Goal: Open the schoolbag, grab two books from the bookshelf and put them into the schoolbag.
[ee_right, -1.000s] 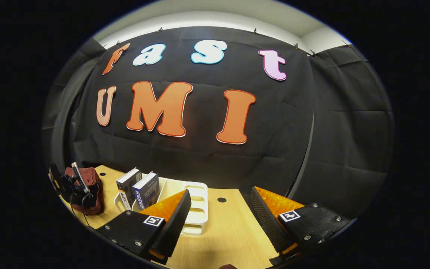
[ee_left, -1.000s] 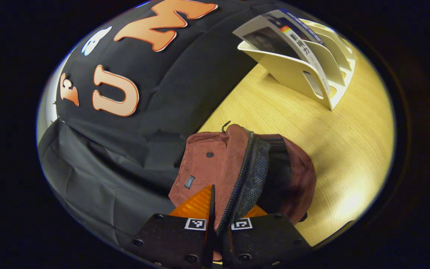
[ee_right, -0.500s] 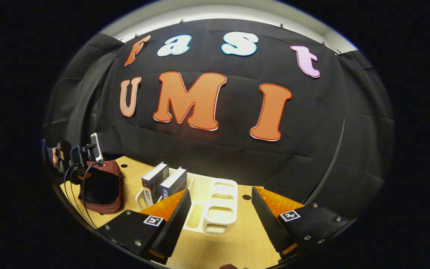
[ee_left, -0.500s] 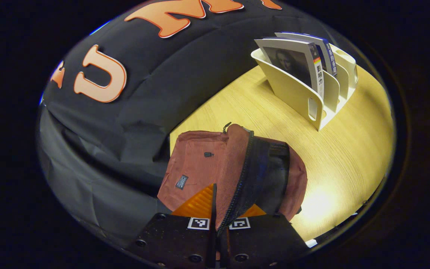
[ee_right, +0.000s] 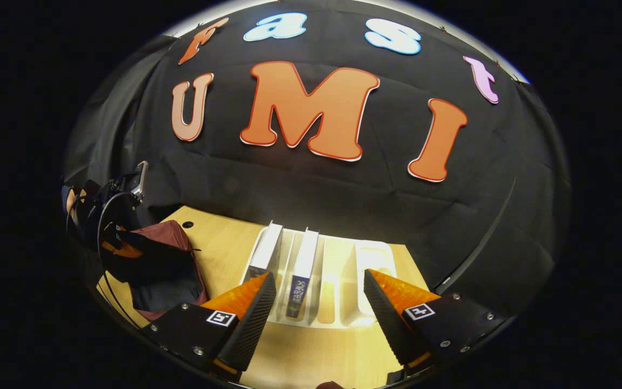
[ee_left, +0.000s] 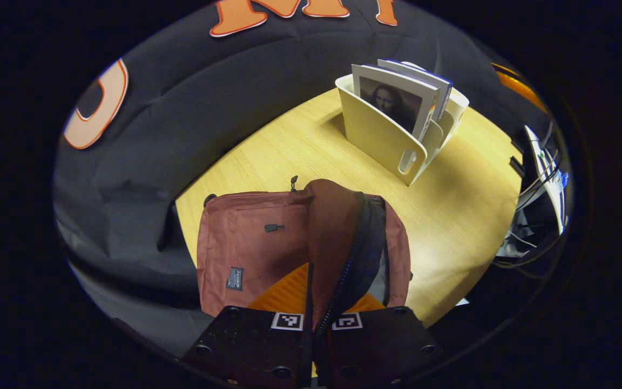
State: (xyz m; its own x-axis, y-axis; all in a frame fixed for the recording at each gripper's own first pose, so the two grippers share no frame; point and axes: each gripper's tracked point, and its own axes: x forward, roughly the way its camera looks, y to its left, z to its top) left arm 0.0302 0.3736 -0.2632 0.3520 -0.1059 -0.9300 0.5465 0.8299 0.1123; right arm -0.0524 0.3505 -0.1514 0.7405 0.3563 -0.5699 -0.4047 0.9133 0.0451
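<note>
The left gripper [ee_left: 311, 302] is pinching the flap edge of the schoolbag [ee_left: 257, 243], its two fingers pressed nearly together with the zipper strip caught between them, and that flap is standing up off the bag, so the dark inside is showing along the zipper line. The bag is sitting on the bench [ee_left: 451, 216], close to the black cloth wall. Beyond it, apart from the bag, the bookshelf [ee_left: 381, 140] is standing on the bench with two books in its slots; the front book [ee_left: 392, 97] is showing a portrait cover, and the second book [ee_left: 432, 81] is leaning just behind it. In the right gripper view, the right gripper [ee_right: 319, 308] is hanging wide open and holding nothing, pointing at the bookshelf [ee_right: 338, 281] from above the near bench edge. The two books are standing upright in neighbouring slots there, one [ee_right: 265, 254] at the left end and the other [ee_right: 303, 270] just beside it, with the slots to their right bare. Off to the left in that view, the schoolbag [ee_right: 165, 265] is lying on the bench [ee_right: 219, 243], and the left gripper [ee_right: 122, 243] is sitting against its top.
</note>
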